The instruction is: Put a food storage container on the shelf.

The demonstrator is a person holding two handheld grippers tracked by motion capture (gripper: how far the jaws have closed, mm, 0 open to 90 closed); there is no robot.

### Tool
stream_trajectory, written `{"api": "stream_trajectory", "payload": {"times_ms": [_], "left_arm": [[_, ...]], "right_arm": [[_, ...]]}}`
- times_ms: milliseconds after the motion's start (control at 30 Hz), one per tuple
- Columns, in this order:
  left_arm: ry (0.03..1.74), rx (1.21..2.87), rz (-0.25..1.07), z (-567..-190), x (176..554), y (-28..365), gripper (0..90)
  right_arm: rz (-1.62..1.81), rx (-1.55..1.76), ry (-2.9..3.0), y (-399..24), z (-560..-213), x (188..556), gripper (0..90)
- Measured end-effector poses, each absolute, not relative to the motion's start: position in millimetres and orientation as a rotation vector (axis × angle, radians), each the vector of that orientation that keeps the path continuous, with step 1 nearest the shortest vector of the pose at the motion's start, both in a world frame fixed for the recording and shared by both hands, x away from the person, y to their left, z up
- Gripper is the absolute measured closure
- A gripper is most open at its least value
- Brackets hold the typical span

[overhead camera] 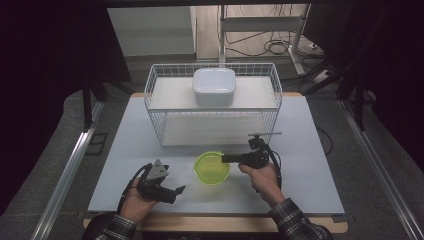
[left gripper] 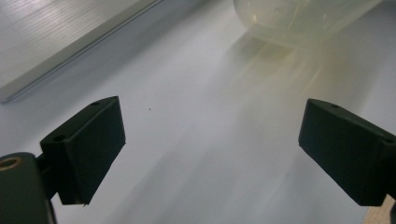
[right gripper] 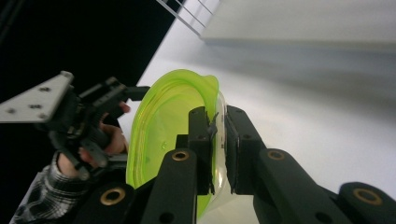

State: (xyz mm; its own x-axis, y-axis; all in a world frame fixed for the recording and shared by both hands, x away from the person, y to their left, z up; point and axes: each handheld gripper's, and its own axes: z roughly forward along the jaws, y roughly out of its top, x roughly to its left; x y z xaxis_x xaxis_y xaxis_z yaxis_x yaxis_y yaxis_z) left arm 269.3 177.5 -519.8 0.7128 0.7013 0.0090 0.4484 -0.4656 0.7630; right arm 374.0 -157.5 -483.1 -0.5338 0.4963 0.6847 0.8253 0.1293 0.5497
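A translucent green bowl (overhead camera: 211, 169) stands on the pale table (overhead camera: 300, 165), near its front middle. My right gripper (overhead camera: 225, 159) reaches in from the right and is shut on the bowl's rim. In the right gripper view, the two jaws of the right gripper (right gripper: 218, 126) pinch the wall of the bowl (right gripper: 163, 121) between them. My left gripper (overhead camera: 176, 193) rests low at the front left, a short way from the bowl. In the left gripper view the left gripper (left gripper: 210, 135) stands open over bare table, with the bowl (left gripper: 299, 23) farther ahead.
A white wire basket (overhead camera: 155, 117) stands at the back of the table, with a white square container (overhead camera: 214, 86) on its upper shelf. The table edge runs close behind both hands. Dark floor and cables lie beyond the table.
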Motion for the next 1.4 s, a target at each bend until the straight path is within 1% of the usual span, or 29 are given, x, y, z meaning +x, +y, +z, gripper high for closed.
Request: {"api": "stream_trajectory", "payload": {"times_ms": [333, 633, 1100, 1400], "left_arm": [[0.867, 2.128, 0.425, -519, 269, 178, 4.5], [0.857, 2.137, 0.426, -520, 270, 177, 3.9], [0.852, 2.148, 0.417, -522, 270, 175, 3.9], [0.851, 2.157, 0.41, -523, 270, 174, 4.1]], "right_arm": [[-1.475, -1.247, -2.041, -163, -438, 373, 82.0], [-1.557, -1.212, -2.032, -168, -393, 381, 82.0], [-1.654, -1.214, -2.01, -175, -337, 393, 82.0], [-1.739, -1.237, -1.991, -172, -290, 408, 82.0]]}}
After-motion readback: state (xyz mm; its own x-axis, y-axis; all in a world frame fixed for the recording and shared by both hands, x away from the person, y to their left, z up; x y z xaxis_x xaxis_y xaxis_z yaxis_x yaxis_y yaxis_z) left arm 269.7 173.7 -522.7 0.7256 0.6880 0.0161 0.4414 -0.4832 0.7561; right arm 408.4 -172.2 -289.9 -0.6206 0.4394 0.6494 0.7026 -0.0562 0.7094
